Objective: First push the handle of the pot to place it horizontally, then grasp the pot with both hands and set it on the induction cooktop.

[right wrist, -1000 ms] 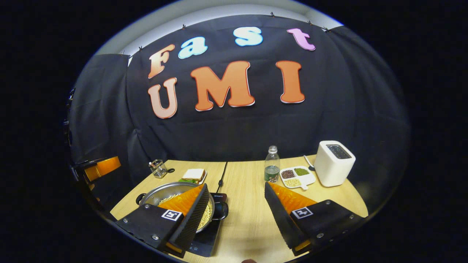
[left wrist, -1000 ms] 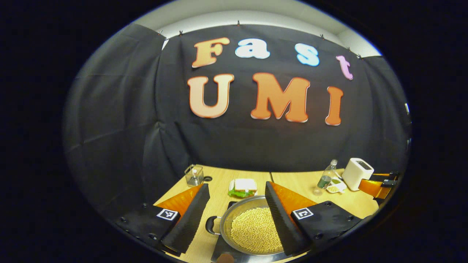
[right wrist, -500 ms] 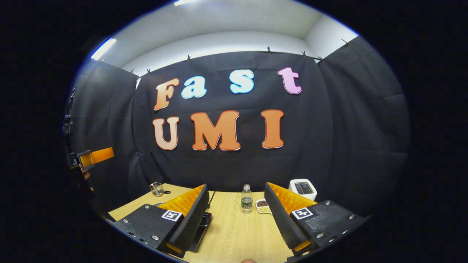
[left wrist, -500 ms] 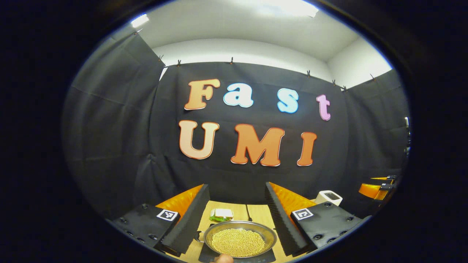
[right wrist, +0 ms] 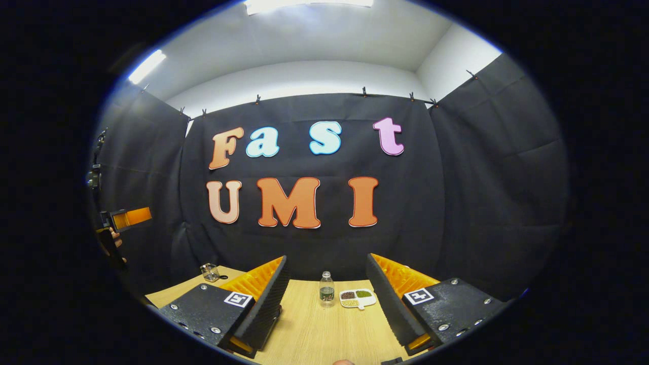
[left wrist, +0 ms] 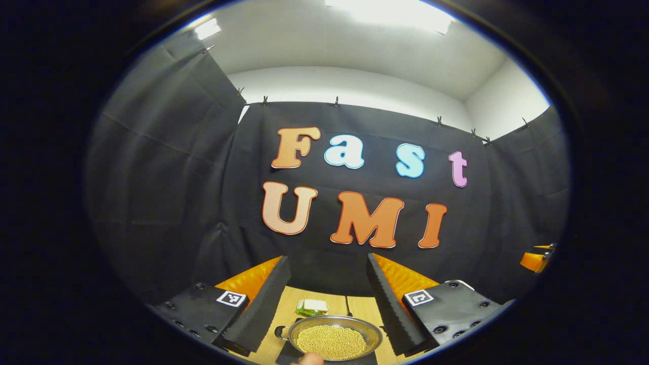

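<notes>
A steel pot (left wrist: 332,340) full of pale beans rests on the black induction cooktop (left wrist: 285,355) low in the left gripper view. Its small dark side handle (left wrist: 280,332) points left. My left gripper (left wrist: 327,258) is held open, high above and behind the pot, with nothing between its fingers. My right gripper (right wrist: 326,257) is also open and holds nothing, raised over the wooden table (right wrist: 324,337). In the right gripper view the left gripper (right wrist: 127,218) and a hand (right wrist: 114,243) appear at the far left. The right gripper (left wrist: 536,259) shows at the far right of the left gripper view.
Behind the pot sits a sandwich on a plate (left wrist: 312,305). On the table's far side stand a water bottle (right wrist: 327,290), a divided dish of beans (right wrist: 358,298) and a glass (right wrist: 208,272). A white toaster's top (left wrist: 459,282) peeks over my left gripper's right finger.
Both grippers have drawn back and up from the pot, and both views have tilted up toward the wall and ceiling. The pot stays on the cooktop. Both grippers remain open.
</notes>
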### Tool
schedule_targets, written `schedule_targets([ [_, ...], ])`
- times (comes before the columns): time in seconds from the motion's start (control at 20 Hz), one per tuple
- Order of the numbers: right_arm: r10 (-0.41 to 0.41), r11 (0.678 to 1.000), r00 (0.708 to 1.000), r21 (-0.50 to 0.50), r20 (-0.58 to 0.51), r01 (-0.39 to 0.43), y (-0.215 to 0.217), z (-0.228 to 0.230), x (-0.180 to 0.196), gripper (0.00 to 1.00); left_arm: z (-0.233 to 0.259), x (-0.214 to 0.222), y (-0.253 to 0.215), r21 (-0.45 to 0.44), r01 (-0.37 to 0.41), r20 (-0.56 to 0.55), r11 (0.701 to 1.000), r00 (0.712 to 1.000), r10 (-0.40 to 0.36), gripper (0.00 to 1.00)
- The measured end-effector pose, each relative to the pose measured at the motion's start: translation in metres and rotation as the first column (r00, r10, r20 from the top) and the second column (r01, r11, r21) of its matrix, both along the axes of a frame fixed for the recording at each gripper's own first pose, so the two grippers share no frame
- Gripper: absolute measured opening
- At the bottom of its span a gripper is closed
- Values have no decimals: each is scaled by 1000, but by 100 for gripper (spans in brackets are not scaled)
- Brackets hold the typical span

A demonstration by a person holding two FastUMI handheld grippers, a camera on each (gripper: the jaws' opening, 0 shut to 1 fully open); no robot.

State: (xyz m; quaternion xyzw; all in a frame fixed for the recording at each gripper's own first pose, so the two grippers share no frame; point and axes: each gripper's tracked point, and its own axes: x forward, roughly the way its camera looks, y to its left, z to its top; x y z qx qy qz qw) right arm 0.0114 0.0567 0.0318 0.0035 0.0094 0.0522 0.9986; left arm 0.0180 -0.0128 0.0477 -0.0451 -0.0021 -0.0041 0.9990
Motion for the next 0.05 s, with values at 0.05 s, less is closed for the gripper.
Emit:
schedule_targets([
  [0.05,1,1000,1000,0,-3,-1,0,-1,-1,93,0,1,0,1,-1,-2,1000,1000,1,99],
])
